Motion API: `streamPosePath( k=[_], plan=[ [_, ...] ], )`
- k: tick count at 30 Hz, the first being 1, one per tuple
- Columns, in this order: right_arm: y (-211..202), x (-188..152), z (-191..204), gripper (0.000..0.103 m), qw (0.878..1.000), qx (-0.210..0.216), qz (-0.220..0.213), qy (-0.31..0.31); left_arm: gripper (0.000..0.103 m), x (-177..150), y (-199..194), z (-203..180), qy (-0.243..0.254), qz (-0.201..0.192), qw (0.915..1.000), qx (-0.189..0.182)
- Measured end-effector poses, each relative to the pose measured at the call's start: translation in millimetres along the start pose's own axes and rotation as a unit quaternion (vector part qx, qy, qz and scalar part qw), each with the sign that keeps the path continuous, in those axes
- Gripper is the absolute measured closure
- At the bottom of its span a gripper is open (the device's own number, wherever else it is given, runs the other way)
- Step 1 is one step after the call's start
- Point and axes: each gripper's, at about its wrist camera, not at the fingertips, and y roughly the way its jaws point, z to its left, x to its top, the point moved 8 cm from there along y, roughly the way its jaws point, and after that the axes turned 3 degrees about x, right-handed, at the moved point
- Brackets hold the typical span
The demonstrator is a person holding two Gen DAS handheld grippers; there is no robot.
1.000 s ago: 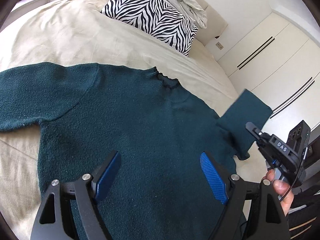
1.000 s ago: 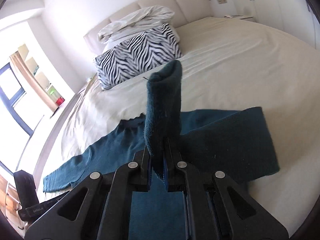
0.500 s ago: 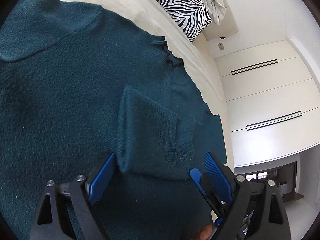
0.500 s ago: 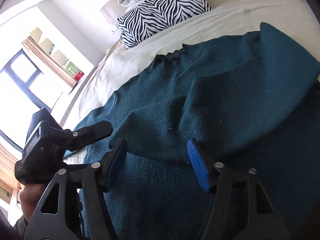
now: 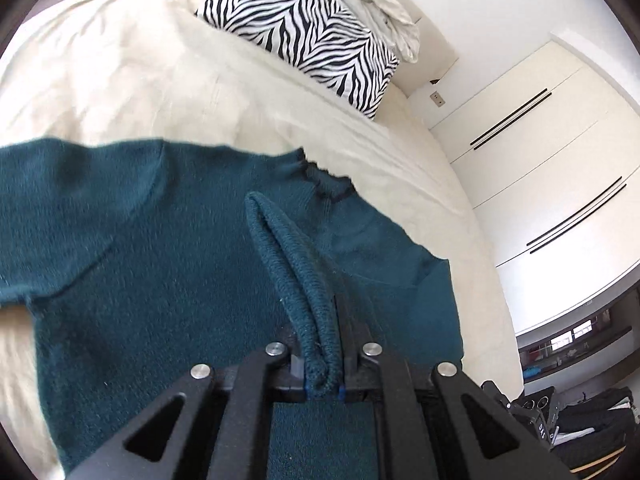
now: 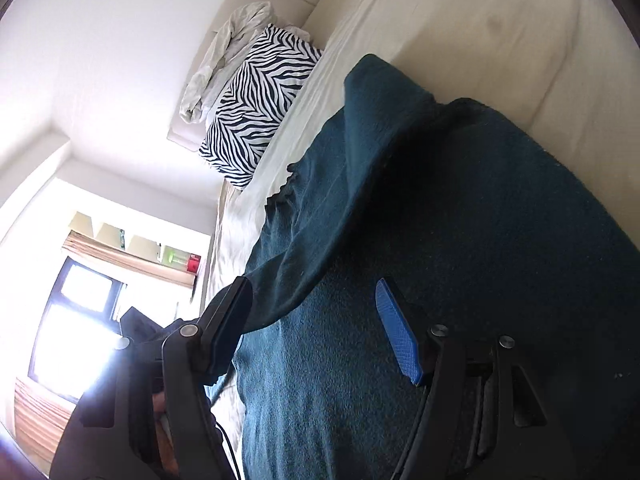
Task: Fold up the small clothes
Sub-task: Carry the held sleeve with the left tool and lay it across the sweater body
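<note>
While my left gripper clamps the sleeve cuff, my right gripper gapes empty; pulling could drag the sweater crooked

Sweater fuzzy matt teal knit; bedspread smooth cream cloth.

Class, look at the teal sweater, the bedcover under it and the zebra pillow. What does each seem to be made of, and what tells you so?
Teal sweater: looks like knitted wool or a blend, fuzzy and matte, ribbed at the pinched edge.
Bedcover: probably woven cotton, cream, matte, softly creased.
Zebra pillow: printed fabric, smooth; fibre unclear.
</note>
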Motion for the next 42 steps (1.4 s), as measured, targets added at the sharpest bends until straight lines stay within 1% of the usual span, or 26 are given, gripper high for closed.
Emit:
streamPosePath(
  k=[1,3,5,7,10,11,12,15,18,20,22,23,25,27,28,31,34,36,38,40,42],
  plan=[
    [-3.0,6.0,-3.4,0.038,1.0,0.009,0.002,0.015,0.094,7.4,-7.6,-0.8,0.014,-0.018,0.9997,0.004],
    [-3.4,17.3,-9.9,0.038,0.999,0.021,0.004,0.047,0.094,16.7,-19.6,-1.7,0.04,-0.047,0.9981,-0.001],
    [0.7,25.8,-15.8,0.038,0.996,0.035,0.008,0.076,0.094,18.3,-21.3,3.4,0.05,-0.055,0.9972,0.004],
    [8.4,31.8,-17.5,0.038,0.995,0.042,0.017,0.089,0.093,14.8,-18.3,9.9,0.056,-0.057,0.9968,0.006],
    [38.5,40.2,-18.7,0.038,0.992,0.051,0.036,0.112,0.093,11.2,-11.1,15.4,0.06,-0.063,0.9962,0.009],
    [44.4,44.6,-23.8,0.038,0.991,0.045,0.036,0.119,0.093,10.4,-10.1,15.9,0.062,-0.066,0.9958,0.009],
    [49.9,50.9,-27.6,0.038,0.99,0.042,0.03,0.128,0.093,10.8,-8.5,11.2,0.066,-0.068,0.9954,0.01],
    [54.9,74.7,-30.8,0.038,0.99,0.054,0.002,0.132,0.093,12.4,-5.9,3.9,0.082,-0.079,0.9935,0.007],
    [35.7,105.8,-28.5,0.038,0.988,0.077,-0.061,0.121,0.093,19.1,-3.1,2.9,0.081,-0.086,0.993,0.007],
    [20.9,119.2,-34.2,0.039,0.983,0.092,-0.097,0.127,0.093,23.4,2.3,0.9,0.081,-0.087,0.9929,0.005],
    [12.3,123.6,-45.6,0.039,0.977,0.11,-0.113,0.144,0.093,21.5,9.5,-2.7,0.092,-0.087,0.9919,0.01],
    [9.9,122.9,-51.2,0.042,0.975,0.112,-0.119,0.148,0.093,19.1,14.3,-4.4,0.097,-0.085,0.9915,0.012],
    [8.2,118.0,-58.3,0.042,0.974,0.114,-0.126,0.15,0.093,12.2,22.9,-4.0,0.105,-0.079,0.9911,0.018],
    [11.1,107.9,-56.9,0.042,0.978,0.103,-0.11,0.142,0.093,5.6,31.4,3.8,0.105,-0.069,0.9918,0.024],
    [15.4,101.4,-53.0,0.04,0.982,0.098,-0.096,0.133,0.093,1.9,34.6,9.5,0.101,-0.064,0.9925,0.027],
    [31.0,89.4,-35.9,0.038,0.985,0.109,-0.06,0.12,0.093,-7.6,37.3,25.7,0.084,-0.058,0.9943,0.029],
    [60.3,85.6,-22.9,0.038,0.988,0.102,-0.029,0.113,0.093,-12.0,35.5,30.9,0.084,-0.057,0.9944,0.03],
    [80.7,85.0,-24.8,0.04,0.989,0.089,-0.007,0.115,0.093,-11.2,34.5,30.5,0.085,-0.057,0.9943,0.03],
    [90.7,88.3,-24.8,0.04,0.99,0.08,-0.006,0.116,0.092,-6.7,33.4,30.4,0.082,-0.057,0.9946,0.03],
    [93.8,95.4,-18.8,0.04,0.992,0.076,-0.014,0.101,0.092,-1.7,31.1,30.0,0.075,-0.059,0.995,0.027],
    [84.6,108.6,-11.3,0.039,0.992,0.08,-0.048,0.082,0.092,7.8,25.2,27.0,0.073,-0.069,0.9947,0.024]
  ],
)
